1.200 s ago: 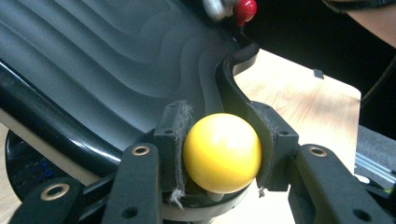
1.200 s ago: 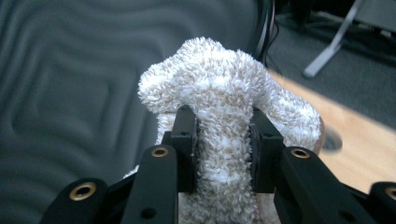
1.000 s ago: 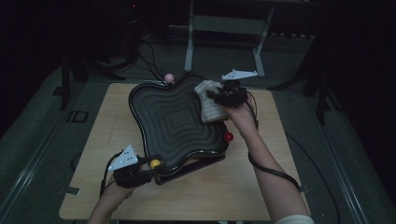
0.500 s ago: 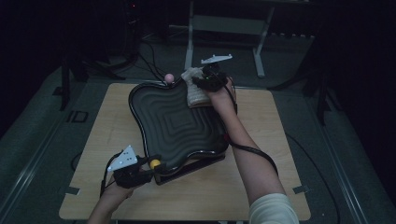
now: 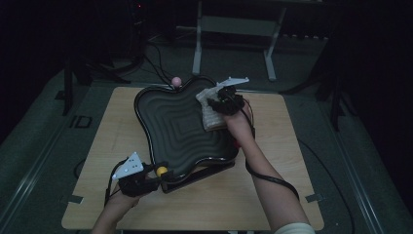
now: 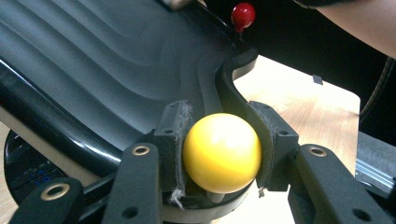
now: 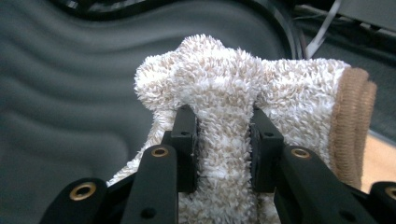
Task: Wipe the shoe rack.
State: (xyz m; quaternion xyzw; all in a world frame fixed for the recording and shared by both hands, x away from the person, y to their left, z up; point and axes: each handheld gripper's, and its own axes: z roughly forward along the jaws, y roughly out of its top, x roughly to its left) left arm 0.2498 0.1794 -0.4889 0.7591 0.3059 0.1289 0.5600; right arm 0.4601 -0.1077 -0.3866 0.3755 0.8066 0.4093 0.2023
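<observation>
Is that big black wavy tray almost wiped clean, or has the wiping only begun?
Hard to tell how much is done: the dark tray shows no visible dirt. In hand: the right gripper pinches a folded towel on the tray's far right side, while the left gripper clamps a yellow knob at the near edge. The left side likely remains.
</observation>
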